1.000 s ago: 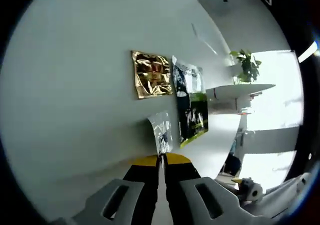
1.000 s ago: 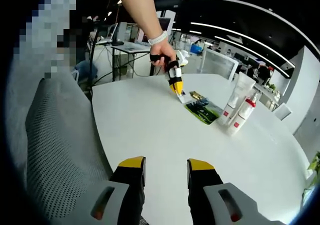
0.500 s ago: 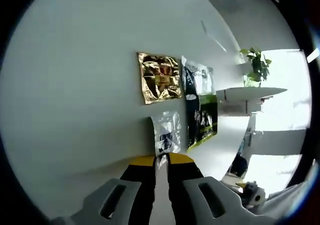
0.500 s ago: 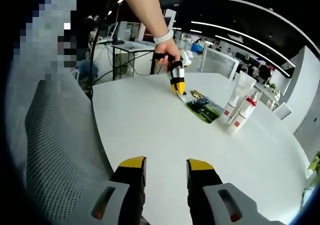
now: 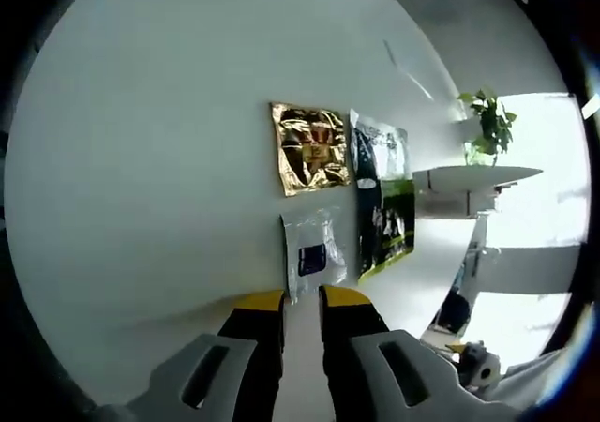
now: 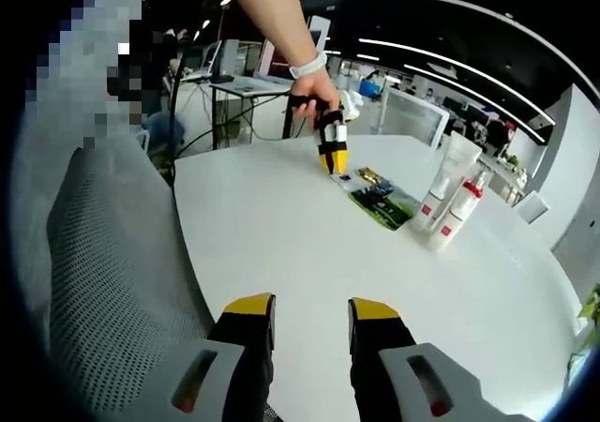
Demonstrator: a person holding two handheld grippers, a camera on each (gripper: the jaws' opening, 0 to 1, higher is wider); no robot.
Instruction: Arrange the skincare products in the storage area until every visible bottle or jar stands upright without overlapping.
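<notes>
1. White table (image 6: pixel 309 253) fills the middle of my right gripper view; my right gripper (image 6: pixel 300 314) rises from the bottom edge, jaws apart and empty.
2. My left gripper (image 5: pixel 302 305) has its jaws slightly parted, holding nothing, tips just short of a clear sachet (image 5: pixel 313 258) lying flat at centre.
3. Beside the sachet lie a gold sachet (image 5: pixel 311 147) and a dark-green pack (image 5: pixel 382 206).
4. At the right of my right gripper view, a white tube (image 6: pixel 445 183) and red-capped bottle (image 6: pixel 457 214) stand upright, just beside each other (possibly touching).
5. Risk, as I judge it: flat film gives the tips little to bite, so a closing pinch could skid the sachet onto its neighbours.
</notes>
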